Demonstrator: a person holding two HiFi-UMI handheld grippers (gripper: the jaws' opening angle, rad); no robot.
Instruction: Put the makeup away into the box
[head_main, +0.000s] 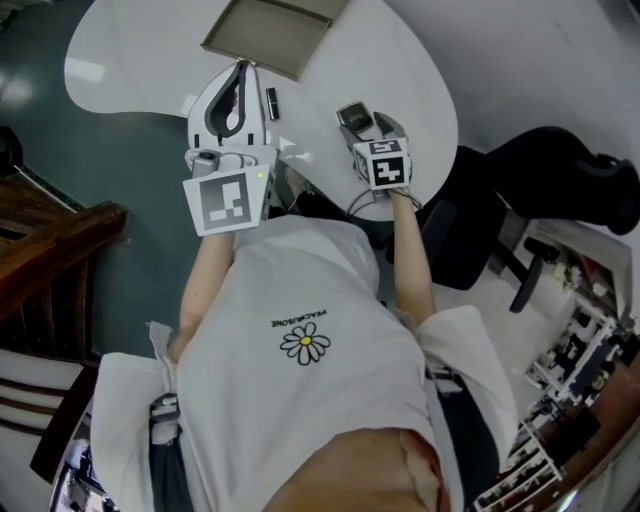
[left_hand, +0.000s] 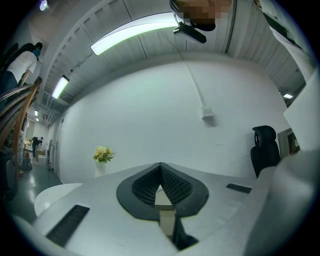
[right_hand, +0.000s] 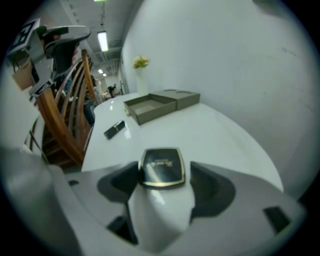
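2 jaws of the right gripper (right_hand: 163, 176) stand wide apart, with the dark gold-rimmed compact (right_hand: 161, 165) lying flat on the white table (right_hand: 215, 132) between them, gripped by neither. Beyond it lie a black lipstick tube (right_hand: 114, 129) and, farther off, the open tan box (right_hand: 150, 107). The left gripper (left_hand: 160, 167) hangs raised, its jaws closed together.

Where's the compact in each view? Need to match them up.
Head view: compact upper centre-right on the white table.
Left gripper view: not in it.
Right gripper view: compact low centre, between the right claw's open jaws.
Shared landmark: open box, beyond the compact in both.
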